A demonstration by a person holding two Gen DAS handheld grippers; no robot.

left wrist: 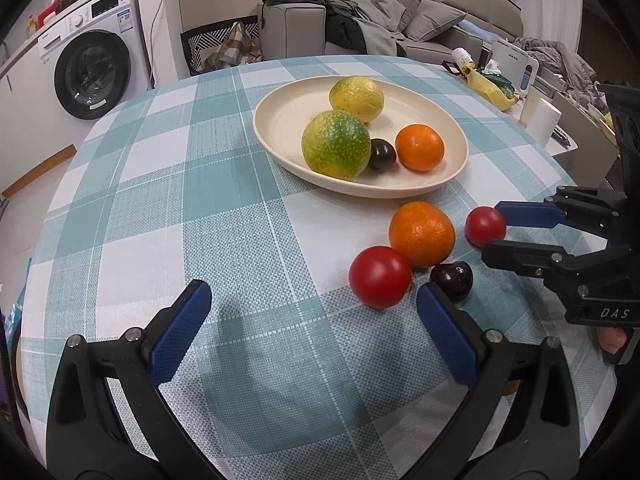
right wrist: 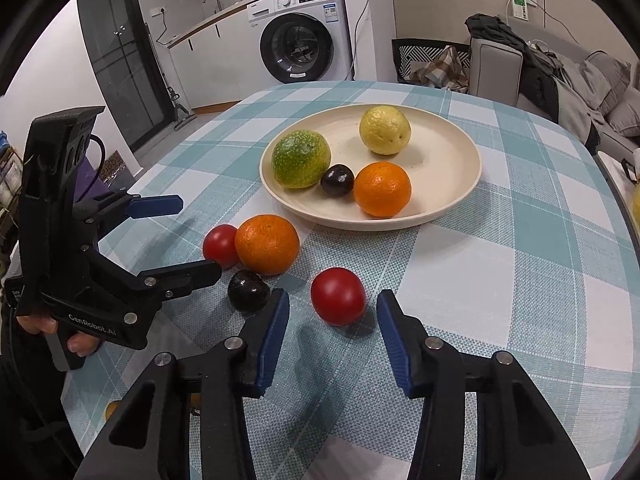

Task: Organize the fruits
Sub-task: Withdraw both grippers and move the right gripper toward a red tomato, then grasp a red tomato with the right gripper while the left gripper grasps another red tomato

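A cream plate [left wrist: 276, 120] [right wrist: 452, 152] holds a green-yellow fruit [left wrist: 336, 145] [right wrist: 301, 159], a yellow fruit [left wrist: 356, 98] [right wrist: 385, 130], a dark plum [left wrist: 382, 154] [right wrist: 337, 179] and an orange [left wrist: 419, 147] [right wrist: 382, 189]. In front of it on the cloth lie an orange [left wrist: 422, 233] [right wrist: 267, 244], two red tomatoes [left wrist: 380, 277] [right wrist: 338, 296] [left wrist: 485, 226] [right wrist: 220, 245] and a dark plum [left wrist: 453, 277] [right wrist: 248, 290]. My right gripper [right wrist: 333, 324] [left wrist: 494, 233] is open, its jaws standing either side of one tomato without closing on it. My left gripper [left wrist: 314, 320] [right wrist: 198, 236] is open and empty.
The round table [left wrist: 160, 184] [right wrist: 520, 264] has a teal checked cloth. Behind it stand a washing machine [left wrist: 92, 64] [right wrist: 306, 36], a grey sofa with clothes [left wrist: 360, 20] [right wrist: 540, 68] and a cluttered side table [left wrist: 520, 92].
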